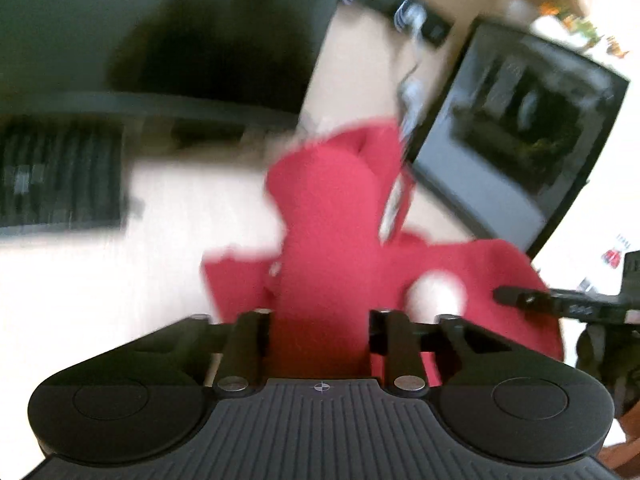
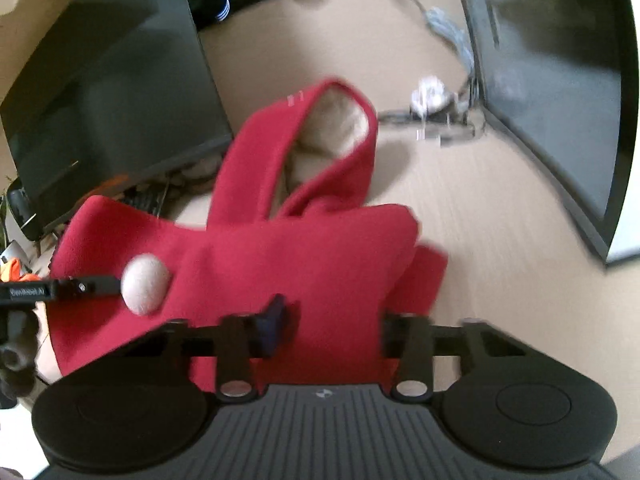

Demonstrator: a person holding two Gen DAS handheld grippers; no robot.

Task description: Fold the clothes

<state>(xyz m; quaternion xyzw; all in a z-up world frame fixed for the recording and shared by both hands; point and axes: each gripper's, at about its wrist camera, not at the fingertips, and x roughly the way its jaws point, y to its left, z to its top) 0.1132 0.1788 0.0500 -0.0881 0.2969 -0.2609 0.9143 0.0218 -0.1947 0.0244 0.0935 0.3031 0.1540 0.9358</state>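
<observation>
Presently, a red fleece garment with a cream lining and a round cream patch is held raised above the pale wood-grain table, gripped from two sides. In the left wrist view, a red fold of the garment fills the gap between the fingers of the left gripper, and the fingers are seen clamped on that fold. In the right wrist view, the right gripper is likewise closed on the lower edge of the garment, with red cloth pressed between its two black fingers. A small dark blue piece is visible at the inner side of one finger; its nature cannot be determined.

A looped red band with cream inner face is seen standing up from the top of the garment. The round cream patch lies just beside the tip of the opposite gripper, which enters from the frame edge.

Dark flat monitor screens are located at both sides of the table. A black keyboard is visible at the left in the left wrist view. White cables run across the far part of the table. Both views are blurred.
</observation>
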